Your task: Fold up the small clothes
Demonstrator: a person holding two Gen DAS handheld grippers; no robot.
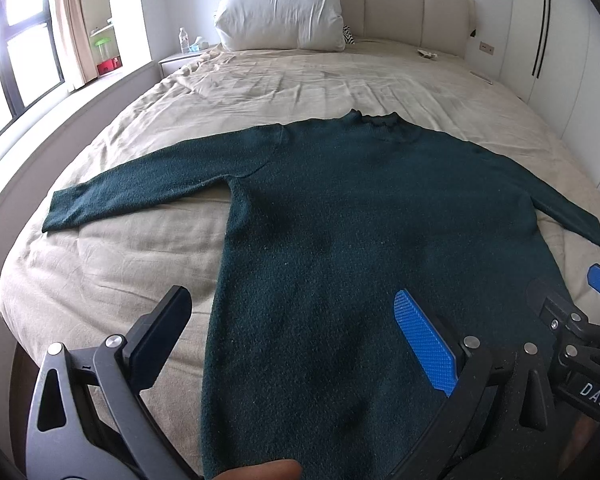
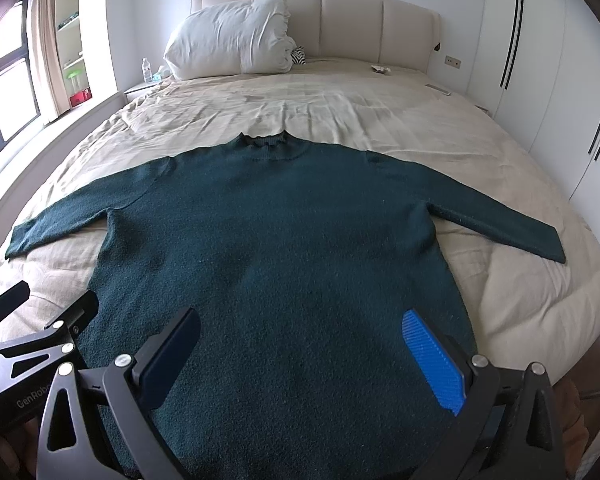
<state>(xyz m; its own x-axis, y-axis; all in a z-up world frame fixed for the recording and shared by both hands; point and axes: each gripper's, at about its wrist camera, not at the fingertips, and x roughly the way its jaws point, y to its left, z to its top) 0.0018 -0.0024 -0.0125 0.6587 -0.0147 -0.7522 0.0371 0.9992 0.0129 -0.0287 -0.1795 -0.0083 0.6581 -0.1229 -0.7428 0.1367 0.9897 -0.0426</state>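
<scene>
Left wrist view: both hand-held grippers — left (image 1: pixel 296 344), right (image 2: pixel 304 354) — hover wide open, empty, over the flat sweater (image 1: pixel 340 208).

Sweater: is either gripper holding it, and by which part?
Nothing is held. The sweater lies flat on the bed; left gripper and right gripper are open above it.

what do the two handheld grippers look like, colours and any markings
Both match: dark grey scissor-style frames with triangular cut-outs and silver pivot bolts. On the left gripper and the right gripper, one finger carries a ridged bright blue pad, the other a plain black pad. The left body shows partial white lettering "GenRobo", the right "DAS". No cables or sleeves visible.
</scene>
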